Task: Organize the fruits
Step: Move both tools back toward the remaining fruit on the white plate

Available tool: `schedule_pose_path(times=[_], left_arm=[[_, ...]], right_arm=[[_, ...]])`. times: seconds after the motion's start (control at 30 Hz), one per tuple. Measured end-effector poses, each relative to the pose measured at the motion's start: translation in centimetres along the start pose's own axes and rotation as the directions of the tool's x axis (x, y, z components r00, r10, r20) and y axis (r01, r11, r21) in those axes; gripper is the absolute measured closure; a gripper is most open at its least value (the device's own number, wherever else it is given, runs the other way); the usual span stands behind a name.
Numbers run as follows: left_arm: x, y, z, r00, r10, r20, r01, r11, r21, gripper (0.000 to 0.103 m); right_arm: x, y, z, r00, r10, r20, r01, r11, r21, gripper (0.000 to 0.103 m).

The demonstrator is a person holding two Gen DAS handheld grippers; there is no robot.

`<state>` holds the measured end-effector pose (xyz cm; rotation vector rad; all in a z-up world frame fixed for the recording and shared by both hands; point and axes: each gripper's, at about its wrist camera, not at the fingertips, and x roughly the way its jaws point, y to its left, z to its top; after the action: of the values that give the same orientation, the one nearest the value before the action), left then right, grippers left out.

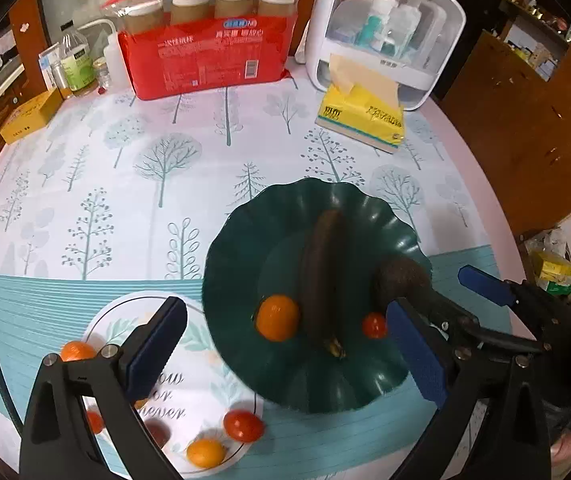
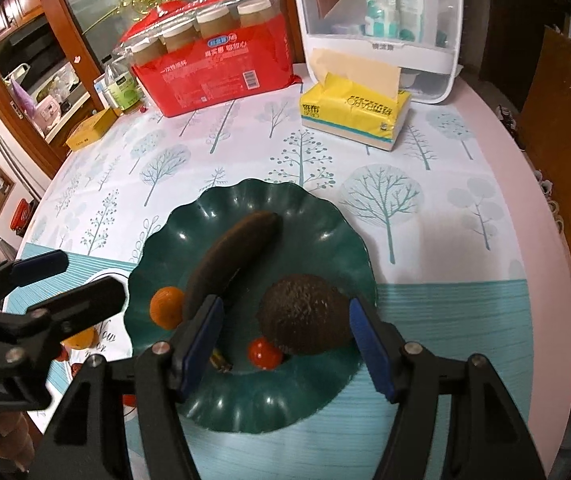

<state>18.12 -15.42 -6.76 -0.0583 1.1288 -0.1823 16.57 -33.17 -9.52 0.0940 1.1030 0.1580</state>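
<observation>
Left gripper (image 1: 285, 354): jaws spread wide, nothing between them; held low over the near edge of the worktop (image 1: 133, 184), angled forward, straddling the gap between the white mat (image 1: 201, 384) and the green plate (image 1: 365, 384). Seen from the right wrist view at the left edge (image 2: 81, 280), fingers apart.

Right gripper (image 2: 285, 344): jaws spread, empty; held over the near rim of the green plate, its two blue pads flanking the avocado (image 2: 305, 314) without visible contact. In the left wrist view it enters from the right (image 1: 437, 292), fingers parted beside the avocado (image 1: 397, 280).

Green plate, scalloped rim: holds a dark, blackened banana (image 1: 323, 276) lying lengthwise at centre, an orange (image 1: 277, 317) just left of it, a cherry tomato (image 1: 374, 325) just right of it, and the avocado at the right side.

White mat, printed, left of the plate: carries loose fruit: a second orange (image 1: 77, 350) behind the left finger, a red tomato (image 1: 243, 425), a small orange fruit (image 1: 205, 453), and further red pieces partly hidden by the gripper.

Far worktop: red package (image 1: 209, 60), yellow tissue pack (image 1: 361, 116), white organiser box (image 1: 385, 32).
</observation>
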Motion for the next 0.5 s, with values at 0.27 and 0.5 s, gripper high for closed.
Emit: schedule_pose_path(times=[0.27,0.5], left_arm=[[-5.5,1.7,-1.9,0.998,0.009,0.066,-0.012,0.998,0.057,0.003],[-11.4,5.7,-3.5,0.988,0.035,0.147,-0.048,0.995,0.084,0.003]], right_arm=[[-3.5,1.5,-1.9,0.998,-0.057,0.030,0.056,0.998,0.019,0.037],[-7.1,5.4,-3.3,0.995,-0.056,0.088,0.052,0.998,0.040,0.037]])
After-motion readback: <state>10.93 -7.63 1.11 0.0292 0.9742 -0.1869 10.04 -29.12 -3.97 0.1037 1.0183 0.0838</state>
